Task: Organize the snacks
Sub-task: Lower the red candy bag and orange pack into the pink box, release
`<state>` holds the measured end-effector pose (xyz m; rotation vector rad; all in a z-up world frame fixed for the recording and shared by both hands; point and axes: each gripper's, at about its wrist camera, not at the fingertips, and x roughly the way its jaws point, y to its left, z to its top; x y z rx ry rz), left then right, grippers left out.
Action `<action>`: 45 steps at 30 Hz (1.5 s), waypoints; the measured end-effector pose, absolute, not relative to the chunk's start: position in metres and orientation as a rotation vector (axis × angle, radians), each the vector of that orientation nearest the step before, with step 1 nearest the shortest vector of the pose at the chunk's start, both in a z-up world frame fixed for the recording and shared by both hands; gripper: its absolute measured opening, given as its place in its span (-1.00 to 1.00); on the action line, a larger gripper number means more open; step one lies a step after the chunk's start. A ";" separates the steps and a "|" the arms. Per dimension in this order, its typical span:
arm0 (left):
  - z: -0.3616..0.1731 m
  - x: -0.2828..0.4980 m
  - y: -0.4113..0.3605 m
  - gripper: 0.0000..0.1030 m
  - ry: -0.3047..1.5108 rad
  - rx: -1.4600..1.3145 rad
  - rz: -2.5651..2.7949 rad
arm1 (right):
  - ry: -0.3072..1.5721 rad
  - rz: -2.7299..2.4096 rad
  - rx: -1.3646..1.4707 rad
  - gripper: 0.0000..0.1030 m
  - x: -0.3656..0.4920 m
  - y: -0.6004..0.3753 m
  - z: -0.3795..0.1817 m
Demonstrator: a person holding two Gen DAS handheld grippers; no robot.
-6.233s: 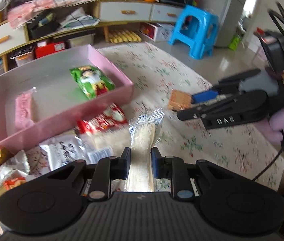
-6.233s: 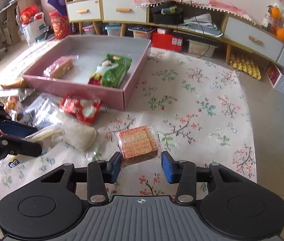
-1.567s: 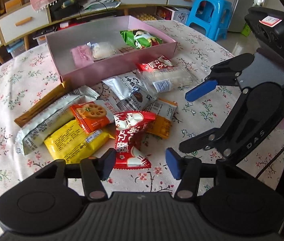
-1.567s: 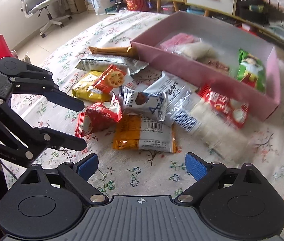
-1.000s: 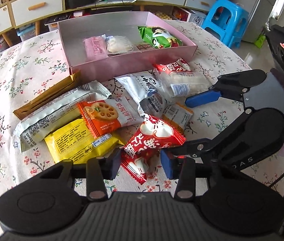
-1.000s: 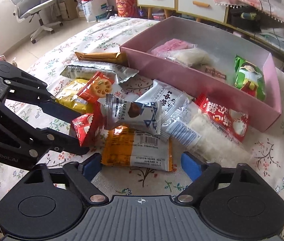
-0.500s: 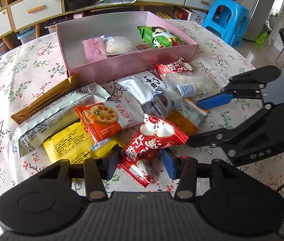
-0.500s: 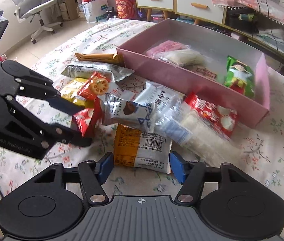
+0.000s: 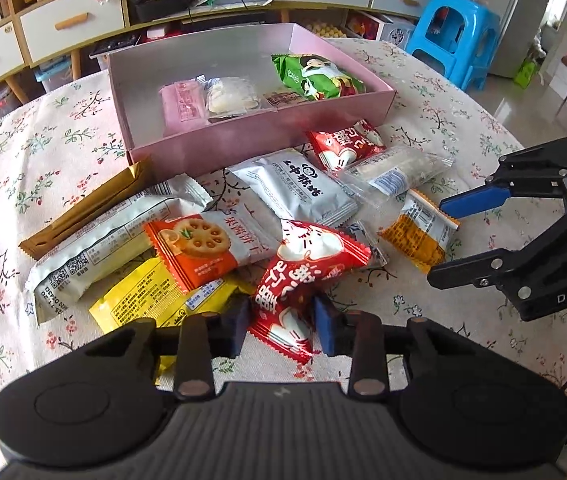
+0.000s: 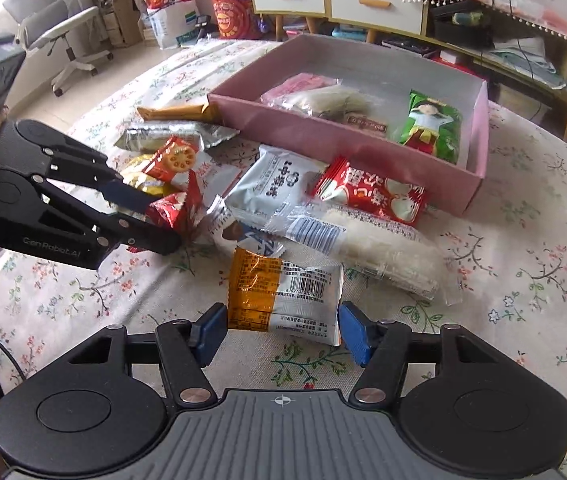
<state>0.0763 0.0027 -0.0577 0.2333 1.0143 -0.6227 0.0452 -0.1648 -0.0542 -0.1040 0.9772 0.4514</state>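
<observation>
Left gripper (image 9: 281, 326): fingers closed most of way onto red packet (image 9: 303, 272), pads touching its sides, packet tail between them, head angled beyond tips over yellow packet (image 9: 151, 300). Judged step: lift, carry to pink box (image 9: 243, 136), far beyond fingertips on worktop (image 9: 43, 152). Advice: lift straight, avoid dragging neighbours, release low inside box.

Right gripper (image 10: 281, 330): fingers spread wide, holding nothing, straddling orange-and-white packet (image 10: 283, 296); contact with pads unclear. Advice: centre, then close across packet's width.
</observation>
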 end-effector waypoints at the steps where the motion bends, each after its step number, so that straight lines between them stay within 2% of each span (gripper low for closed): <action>1: -0.056 0.076 0.004 -0.41 1.016 0.227 -0.625 | 0.972 0.453 -0.100 0.18 0.045 -0.165 -0.052; 21: -0.016 0.100 0.016 -0.42 0.939 0.032 -0.555 | 0.842 0.370 0.052 0.19 0.076 -0.179 -0.013; 35: -0.019 0.167 0.021 -0.42 0.894 -0.176 -0.349 | 0.792 0.220 0.280 0.19 0.145 -0.196 -0.019; 45: -0.026 0.188 0.006 -0.41 0.849 -0.162 -0.243 | 0.780 0.178 0.419 0.20 0.176 -0.198 -0.035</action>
